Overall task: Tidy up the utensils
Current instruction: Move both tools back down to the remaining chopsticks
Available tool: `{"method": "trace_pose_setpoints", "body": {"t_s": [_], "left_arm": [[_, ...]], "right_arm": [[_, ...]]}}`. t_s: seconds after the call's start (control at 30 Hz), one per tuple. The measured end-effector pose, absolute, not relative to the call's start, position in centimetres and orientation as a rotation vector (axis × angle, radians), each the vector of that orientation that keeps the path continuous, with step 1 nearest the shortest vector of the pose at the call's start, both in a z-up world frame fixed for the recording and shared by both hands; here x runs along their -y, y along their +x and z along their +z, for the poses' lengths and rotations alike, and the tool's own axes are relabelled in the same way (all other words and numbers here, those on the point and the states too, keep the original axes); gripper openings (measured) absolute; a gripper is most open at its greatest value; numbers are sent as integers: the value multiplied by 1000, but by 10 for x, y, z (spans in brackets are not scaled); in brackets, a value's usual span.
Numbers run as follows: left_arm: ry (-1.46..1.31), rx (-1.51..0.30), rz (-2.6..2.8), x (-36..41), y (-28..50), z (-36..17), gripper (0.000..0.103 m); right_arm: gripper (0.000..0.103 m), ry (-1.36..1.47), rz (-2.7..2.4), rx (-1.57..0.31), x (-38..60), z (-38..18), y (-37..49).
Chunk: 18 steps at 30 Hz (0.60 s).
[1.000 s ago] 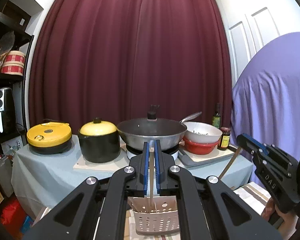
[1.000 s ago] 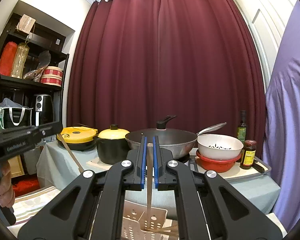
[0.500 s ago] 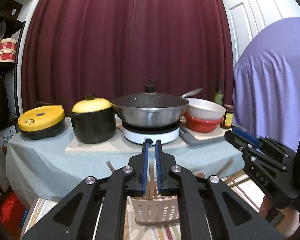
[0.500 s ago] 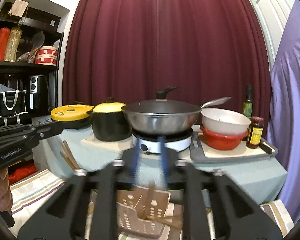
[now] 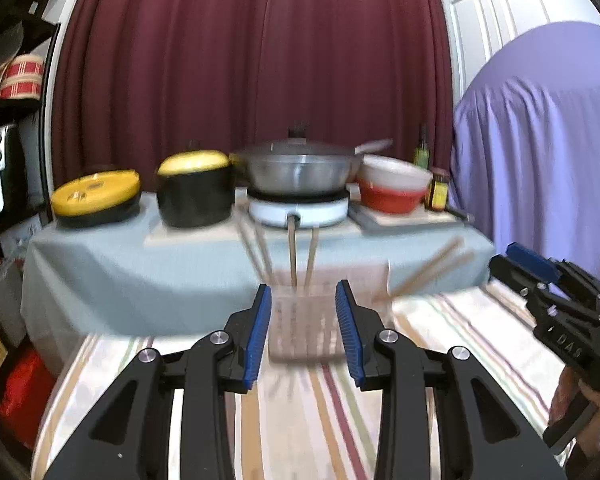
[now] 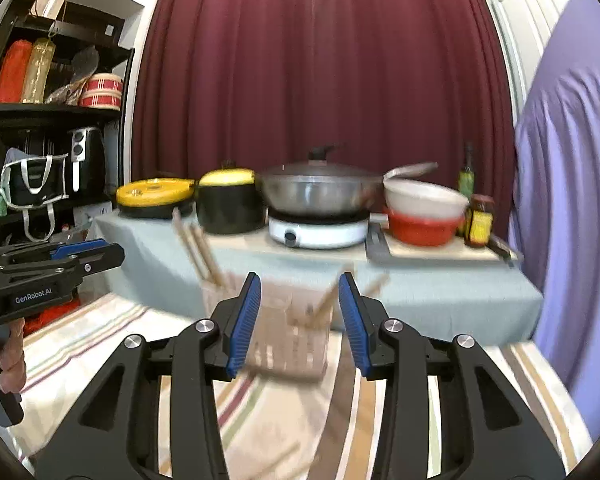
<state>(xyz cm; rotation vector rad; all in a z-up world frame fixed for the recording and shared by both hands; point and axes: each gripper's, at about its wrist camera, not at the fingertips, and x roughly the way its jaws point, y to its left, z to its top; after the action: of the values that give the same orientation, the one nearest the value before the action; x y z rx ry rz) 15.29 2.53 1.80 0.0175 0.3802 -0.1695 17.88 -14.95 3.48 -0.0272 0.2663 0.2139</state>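
Left wrist view: left gripper [image 5: 303, 322] part open, jaws just widened, nothing gripped; blurred pale utensil basket [image 5: 306, 330] beyond, on striped cloth [image 5: 440, 340] near its far edge, wooden chopsticks [image 5: 292, 254] standing inside. Right wrist view: right gripper [image 6: 298, 318] likewise part open after widening, empty, same basket [image 6: 288, 344] with chopsticks [image 6: 196, 246] ahead
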Motion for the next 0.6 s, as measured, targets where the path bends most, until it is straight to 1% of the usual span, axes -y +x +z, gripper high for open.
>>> {"method": "trace_pose_setpoints", "body": {"t_s": [0.3,0.6], "left_arm": [[20,-521,-163,-24,97,-42,34],[43,-634,-214,-11,54,-95,34]], "right_arm": [[40,-43,185,-370,155,-19,110],[40,-23,162,-453,164,-64,71]]}}
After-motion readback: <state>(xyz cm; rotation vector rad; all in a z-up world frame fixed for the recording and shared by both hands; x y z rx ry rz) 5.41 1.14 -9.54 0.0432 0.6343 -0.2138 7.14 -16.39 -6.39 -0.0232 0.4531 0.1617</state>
